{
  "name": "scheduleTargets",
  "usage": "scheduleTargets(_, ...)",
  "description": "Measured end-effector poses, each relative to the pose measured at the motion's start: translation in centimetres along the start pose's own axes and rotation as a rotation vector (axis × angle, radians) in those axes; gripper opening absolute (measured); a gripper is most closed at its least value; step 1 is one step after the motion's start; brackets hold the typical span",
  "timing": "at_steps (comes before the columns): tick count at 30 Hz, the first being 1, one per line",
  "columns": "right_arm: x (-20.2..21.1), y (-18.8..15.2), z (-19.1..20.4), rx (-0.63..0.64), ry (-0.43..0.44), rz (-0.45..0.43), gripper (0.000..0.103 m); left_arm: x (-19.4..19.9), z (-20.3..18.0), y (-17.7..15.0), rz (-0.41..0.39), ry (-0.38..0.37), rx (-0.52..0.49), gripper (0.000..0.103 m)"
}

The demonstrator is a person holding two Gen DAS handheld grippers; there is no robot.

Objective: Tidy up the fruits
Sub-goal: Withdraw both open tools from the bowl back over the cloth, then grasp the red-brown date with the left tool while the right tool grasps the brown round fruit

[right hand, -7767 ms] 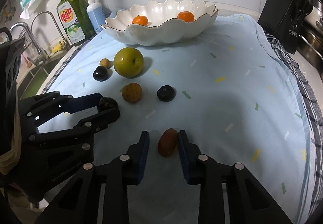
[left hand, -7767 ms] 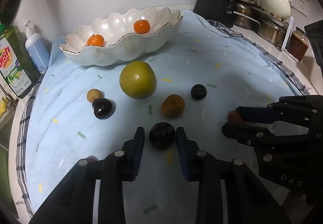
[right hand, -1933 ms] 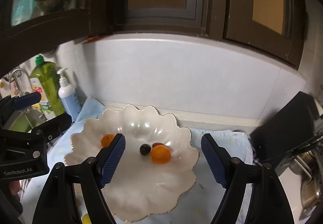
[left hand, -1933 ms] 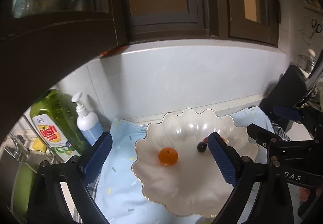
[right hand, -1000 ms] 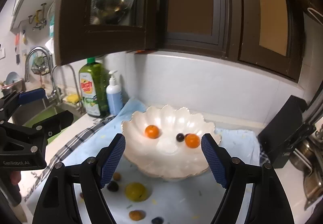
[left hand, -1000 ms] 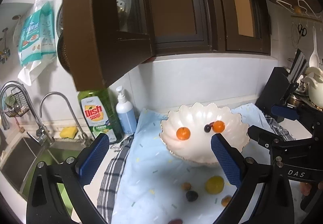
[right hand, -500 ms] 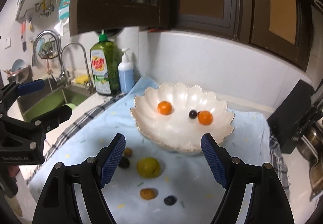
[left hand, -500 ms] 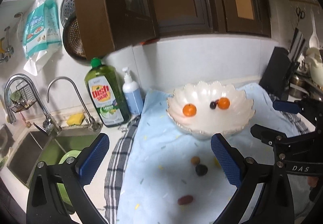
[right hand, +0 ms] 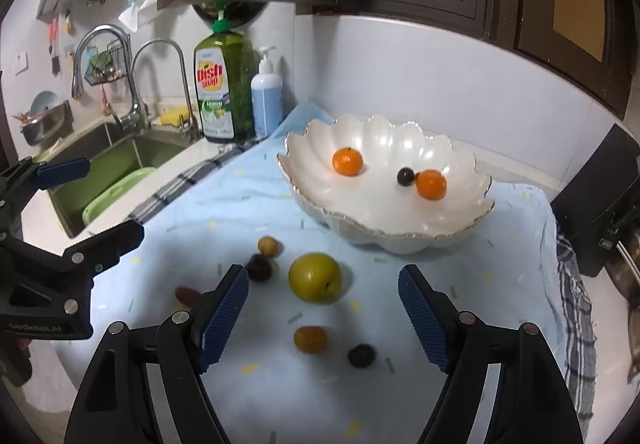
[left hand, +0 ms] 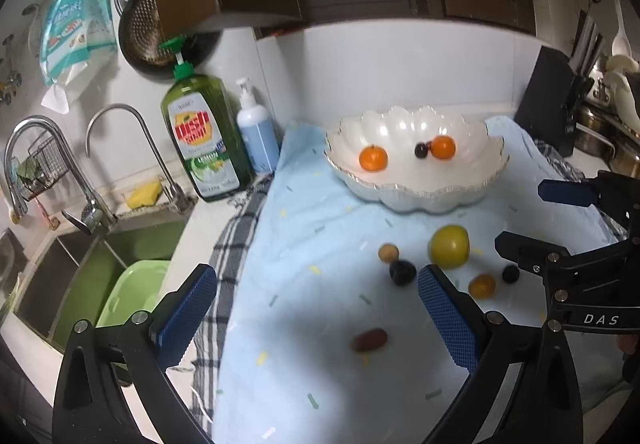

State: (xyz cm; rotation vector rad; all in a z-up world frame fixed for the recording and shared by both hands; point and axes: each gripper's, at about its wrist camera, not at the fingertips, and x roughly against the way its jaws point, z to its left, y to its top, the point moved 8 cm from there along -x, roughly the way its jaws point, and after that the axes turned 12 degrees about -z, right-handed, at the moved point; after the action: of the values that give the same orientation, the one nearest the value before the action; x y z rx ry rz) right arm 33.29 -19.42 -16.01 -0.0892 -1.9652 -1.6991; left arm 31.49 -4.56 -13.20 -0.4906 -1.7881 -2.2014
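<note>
A white scalloped bowl (left hand: 416,191) (right hand: 384,232) at the back of the blue cloth holds two oranges (left hand: 373,158) (right hand: 347,161) and a small dark fruit (right hand: 405,176). On the cloth lie a big green-yellow fruit (left hand: 449,246) (right hand: 315,277), a dark plum (left hand: 402,272) (right hand: 259,268), a small tan fruit (left hand: 388,253) (right hand: 267,246), a brown fruit (left hand: 482,285) (right hand: 310,339), a small dark fruit (right hand: 361,355) and a reddish oblong fruit (left hand: 370,339) (right hand: 187,296). My left gripper (left hand: 316,318) and right gripper (right hand: 322,316) both hang open and empty above the cloth.
A green dish soap bottle (left hand: 202,135) and a blue pump bottle (left hand: 256,139) stand left of the bowl. A sink (left hand: 92,264) with a green basin (left hand: 132,292) lies further left. A black knife block (left hand: 554,99) and pots stand at the right.
Both grippers have sunk toward the cloth and tipped downward, staying open. The loose fruits now show larger and higher in both views.
</note>
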Motion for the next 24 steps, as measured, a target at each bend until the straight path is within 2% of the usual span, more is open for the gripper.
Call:
scheduleTargets(6, -0.5, -1.9, 0.5, 0.001, 0.020, 0.041, 0.078, -0.8, -0.6, -2.0, 0.040, -0.022, 0.009, 0.101)
scheduleTargets(12, -1.2, -3.1, 0.5, 0.003, 0.017, 0.072, 0.078, -1.9, -1.1, -3.8, 0.095, -0.041, 0.030, 0.094)
scheduleTargets(18, -1.9, -4.3, 0.8, -0.001, 0.033, 0.107, 0.077, -2.7, -1.6, -4.9, 0.133, -0.067, 0.045, 0.083)
scheduleTargets(24, -2.7, -5.5, 1.0, -0.011, 0.054, 0.148, 0.069, -3.6, -2.4, -6.1, 0.182, -0.105, 0.049, 0.070)
